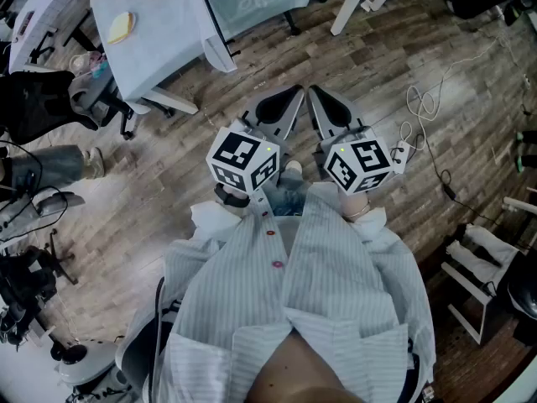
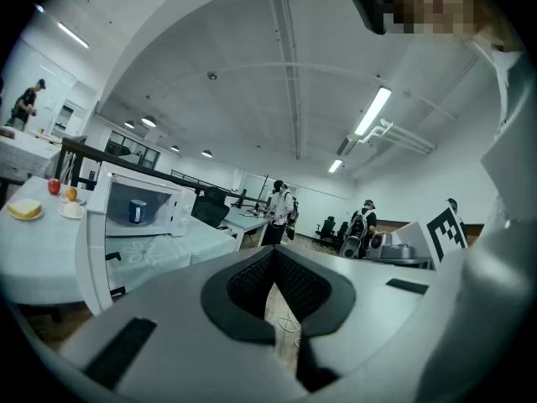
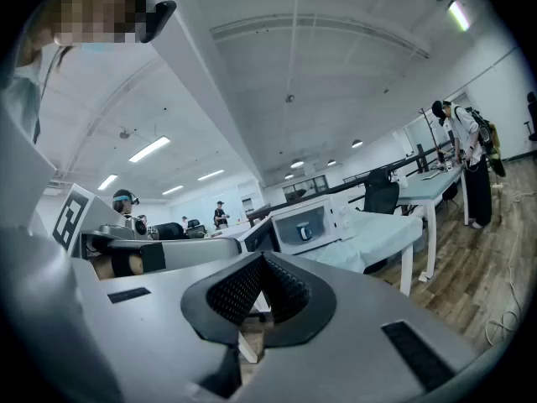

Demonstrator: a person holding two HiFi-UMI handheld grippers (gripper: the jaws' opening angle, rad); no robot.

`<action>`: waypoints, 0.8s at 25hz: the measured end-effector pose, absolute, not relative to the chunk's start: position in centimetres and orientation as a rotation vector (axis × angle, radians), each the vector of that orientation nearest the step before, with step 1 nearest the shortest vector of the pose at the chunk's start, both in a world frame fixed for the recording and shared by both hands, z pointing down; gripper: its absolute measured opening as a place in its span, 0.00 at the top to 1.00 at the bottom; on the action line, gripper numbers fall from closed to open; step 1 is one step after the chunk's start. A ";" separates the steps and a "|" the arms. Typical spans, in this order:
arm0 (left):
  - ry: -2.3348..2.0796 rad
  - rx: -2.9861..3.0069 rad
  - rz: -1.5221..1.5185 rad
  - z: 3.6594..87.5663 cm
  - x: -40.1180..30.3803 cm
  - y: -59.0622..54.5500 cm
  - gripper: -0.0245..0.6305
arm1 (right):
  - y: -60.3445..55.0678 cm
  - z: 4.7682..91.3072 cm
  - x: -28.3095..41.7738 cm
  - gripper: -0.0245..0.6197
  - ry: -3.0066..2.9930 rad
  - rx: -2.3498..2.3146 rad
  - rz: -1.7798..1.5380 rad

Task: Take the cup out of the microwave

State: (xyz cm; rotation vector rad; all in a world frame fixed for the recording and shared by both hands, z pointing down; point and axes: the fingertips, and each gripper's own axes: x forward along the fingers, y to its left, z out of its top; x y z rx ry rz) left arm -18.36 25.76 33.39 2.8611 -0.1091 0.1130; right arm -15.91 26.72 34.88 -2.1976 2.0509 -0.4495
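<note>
A white microwave (image 2: 138,212) stands on a table with a flowered cloth (image 2: 159,250), its door (image 2: 94,242) swung open to the left. A blue cup (image 2: 137,211) stands inside it. In the right gripper view the microwave (image 3: 306,223) and the cup (image 3: 304,231) are small and far off. I hold both grippers close to my chest, side by side and well short of the table. My left gripper (image 1: 289,99) (image 2: 274,254) is shut and empty. My right gripper (image 1: 319,99) (image 3: 262,259) also has its jaws together with nothing between them.
A second table (image 1: 159,32) with plates of food stands left of the microwave table. Cables (image 1: 428,107) lie on the wooden floor to the right. A chair with dark clothes (image 1: 42,99) is at the left, a low rack (image 1: 478,267) at the right. People (image 2: 281,208) stand further back.
</note>
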 end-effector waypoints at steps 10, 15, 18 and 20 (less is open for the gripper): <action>-0.130 2.869 0.130 33.4 -17.4 26.2 0.95 | 27.1 35.1 -15.3 0.91 2.050 -2.177 -0.472; -0.144 2.877 0.127 33.3 -16.9 26.8 0.95 | 28.0 35.4 -14.6 0.91 2.043 -2.173 -0.475; -0.156 2.877 0.123 33.5 -16.8 27.4 0.95 | 28.6 35.4 -14.4 0.91 2.047 -2.164 -0.466; -0.163 2.875 0.125 33.6 -16.8 27.8 0.95 | 29.0 35.5 -14.2 0.91 2.047 -2.161 -0.465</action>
